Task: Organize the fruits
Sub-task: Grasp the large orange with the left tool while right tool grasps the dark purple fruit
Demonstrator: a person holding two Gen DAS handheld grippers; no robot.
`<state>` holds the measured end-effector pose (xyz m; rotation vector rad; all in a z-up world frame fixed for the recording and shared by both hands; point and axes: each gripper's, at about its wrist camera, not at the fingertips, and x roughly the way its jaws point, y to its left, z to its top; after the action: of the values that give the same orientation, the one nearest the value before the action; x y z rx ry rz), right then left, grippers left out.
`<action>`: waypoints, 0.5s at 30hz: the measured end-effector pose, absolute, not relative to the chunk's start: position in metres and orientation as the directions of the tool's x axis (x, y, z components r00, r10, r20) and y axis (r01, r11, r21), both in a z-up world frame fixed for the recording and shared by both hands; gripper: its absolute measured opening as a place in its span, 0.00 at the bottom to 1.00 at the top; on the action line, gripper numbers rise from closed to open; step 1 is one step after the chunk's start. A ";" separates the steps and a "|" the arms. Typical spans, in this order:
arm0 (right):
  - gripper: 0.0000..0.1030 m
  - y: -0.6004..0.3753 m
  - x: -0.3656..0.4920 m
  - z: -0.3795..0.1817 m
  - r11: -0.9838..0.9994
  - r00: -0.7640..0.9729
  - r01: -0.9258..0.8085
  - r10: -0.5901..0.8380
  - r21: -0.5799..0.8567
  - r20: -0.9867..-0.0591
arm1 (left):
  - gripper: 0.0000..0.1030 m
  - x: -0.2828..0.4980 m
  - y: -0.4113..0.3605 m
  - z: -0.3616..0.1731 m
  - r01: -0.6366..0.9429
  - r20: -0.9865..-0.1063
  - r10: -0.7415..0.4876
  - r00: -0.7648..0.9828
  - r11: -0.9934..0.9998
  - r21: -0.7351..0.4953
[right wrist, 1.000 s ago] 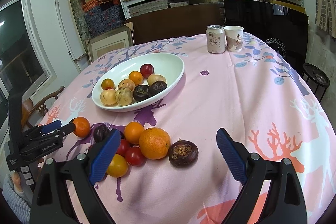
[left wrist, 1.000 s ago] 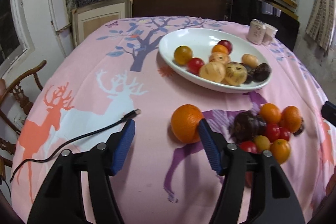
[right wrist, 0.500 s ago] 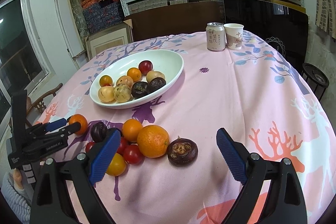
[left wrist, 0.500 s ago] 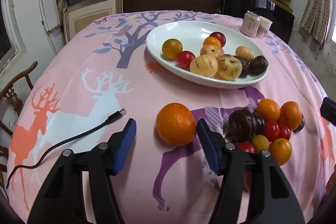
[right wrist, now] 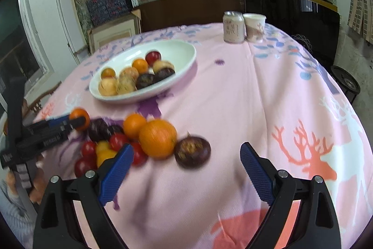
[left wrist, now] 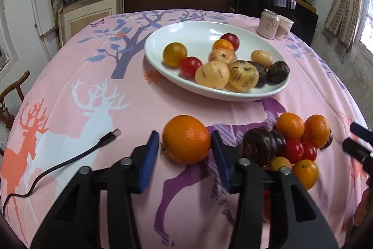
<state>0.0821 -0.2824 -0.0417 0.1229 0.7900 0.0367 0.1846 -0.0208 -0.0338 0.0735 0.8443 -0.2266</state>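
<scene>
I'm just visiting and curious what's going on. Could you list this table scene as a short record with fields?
Surface: pink deer-print tablecloth
Dish: white oval plate holding about ten fruits
Loose fruit: pile on the cloth, near the plate
Left gripper: fingers on either side of a lone orange; contact unclear
Right gripper: open, empty, above the cloth
Also there: can, paper cup, black cable

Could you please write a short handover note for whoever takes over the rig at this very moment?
Left gripper: jaws close around a lone orange on the tablecloth, grip not clearly firm.
Right gripper: open, empty, near the loose fruit pile.
Done: about ten fruits in the white dish.
Left: the orange, then the pile, which includes the brown fruit.
</scene>
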 end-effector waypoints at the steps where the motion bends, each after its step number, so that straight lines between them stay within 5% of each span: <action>1: 0.91 -0.283 0.080 -0.043 0.994 0.702 0.020 0.065 0.111 -0.709 | 0.42 0.185 -0.022 -0.034 0.230 -0.746 -0.164 0.645 0.973 -0.015; 9: 0.89 -0.273 0.085 -0.053 1.000 0.690 0.026 -0.013 0.007 -0.724 | 0.41 0.182 -0.022 -0.033 0.227 -0.748 -0.166 0.643 0.974 -0.020; 15: 0.75 -0.268 0.098 -0.062 0.999 0.660 0.011 -0.040 -0.044 -0.750 | 0.41 0.182 -0.021 -0.033 0.224 -0.748 -0.159 0.644 0.975 -0.015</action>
<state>0.0976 -0.2683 -0.0617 -0.0360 0.8499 -0.0292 0.1816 -0.0212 -0.0328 0.0814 0.8433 -0.2182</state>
